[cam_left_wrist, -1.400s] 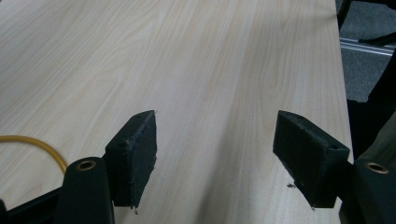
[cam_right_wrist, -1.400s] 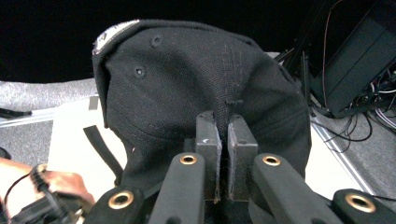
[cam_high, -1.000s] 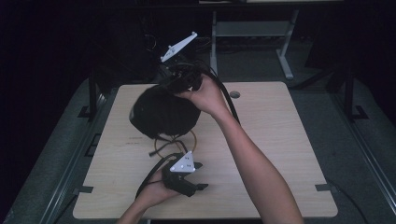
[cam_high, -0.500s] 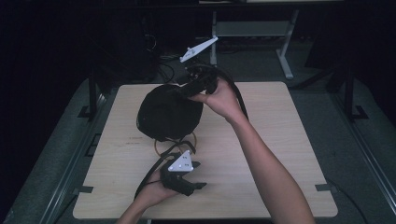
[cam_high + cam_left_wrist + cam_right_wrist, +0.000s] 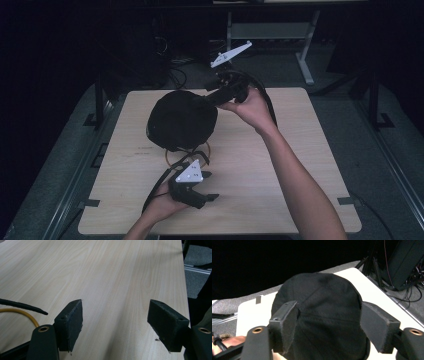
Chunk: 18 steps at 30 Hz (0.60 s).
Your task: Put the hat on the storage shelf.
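A black cloth cap [image 5: 181,120] lies on the wooden table [image 5: 300,150], left of its middle. In the right gripper view the cap [image 5: 324,305] spreads out just ahead of the jaws, which stand wide apart. My right gripper [image 5: 209,99] is open at the cap's far right edge, pointing left at it; whether it touches the cloth I cannot tell. Near the front edge my left gripper [image 5: 210,186] rests open and points right. In the left gripper view its jaws [image 5: 115,325] stand wide apart over bare wood with nothing between them.
A yellow cable loop [image 5: 189,152] and black cables [image 5: 165,175] lie between the cap and my left gripper. The yellow cable [image 5: 22,313] also runs at the left of the left gripper view. Dark floor, table legs and cables lie beyond the far edge.
My right gripper has moved to the right, from over the cap's top to its right edge. The cap shifted slightly to the right. The left gripper has stayed put.
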Each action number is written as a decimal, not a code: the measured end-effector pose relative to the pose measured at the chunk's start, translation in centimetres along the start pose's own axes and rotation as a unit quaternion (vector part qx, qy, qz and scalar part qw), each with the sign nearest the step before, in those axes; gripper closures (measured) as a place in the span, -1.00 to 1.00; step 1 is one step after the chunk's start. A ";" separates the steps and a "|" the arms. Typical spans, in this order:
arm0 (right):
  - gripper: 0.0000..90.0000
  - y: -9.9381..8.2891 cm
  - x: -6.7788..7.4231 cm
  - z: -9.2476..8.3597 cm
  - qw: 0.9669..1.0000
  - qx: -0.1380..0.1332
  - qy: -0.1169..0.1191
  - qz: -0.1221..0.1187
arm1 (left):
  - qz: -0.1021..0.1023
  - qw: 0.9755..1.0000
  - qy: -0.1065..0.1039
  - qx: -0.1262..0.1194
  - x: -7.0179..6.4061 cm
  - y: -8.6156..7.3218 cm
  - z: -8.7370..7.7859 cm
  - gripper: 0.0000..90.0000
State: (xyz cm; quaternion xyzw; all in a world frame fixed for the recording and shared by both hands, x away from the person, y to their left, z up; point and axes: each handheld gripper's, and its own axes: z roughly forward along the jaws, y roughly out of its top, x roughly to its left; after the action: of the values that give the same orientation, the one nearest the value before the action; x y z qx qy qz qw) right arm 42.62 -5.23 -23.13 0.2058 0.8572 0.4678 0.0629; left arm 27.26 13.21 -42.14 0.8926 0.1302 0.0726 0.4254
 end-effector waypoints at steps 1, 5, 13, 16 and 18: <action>-0.38 -0.1 0.0 -0.2 1.000 0.000 0.001 0.005 | 0.000 1.000 0.000 0.000 0.0 0.0 0.0 -0.38; -0.38 -0.7 -0.3 -0.8 1.000 -0.004 -0.005 0.007 | -0.005 1.000 -0.001 -0.004 0.0 0.0 0.1 -0.39; -0.42 -2.0 -1.0 -2.5 1.000 0.000 -0.019 0.024 | -0.005 1.000 -0.001 -0.005 0.1 0.0 0.0 -0.40; -0.43 -2.5 -1.1 -3.2 0.999 -0.003 -0.024 0.027 | -0.006 1.000 -0.001 -0.006 0.1 0.0 0.0 -0.41; -0.44 -2.6 -1.1 -3.4 0.999 -0.005 -0.027 0.030 | -0.006 1.000 -0.001 -0.005 0.1 0.0 0.0 -0.41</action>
State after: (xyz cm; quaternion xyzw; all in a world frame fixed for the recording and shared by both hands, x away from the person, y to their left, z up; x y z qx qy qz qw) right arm 41.85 -9.58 -23.46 0.2440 0.8460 0.4684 0.0729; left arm 27.34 13.24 -42.16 0.8897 0.1346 0.0698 0.4306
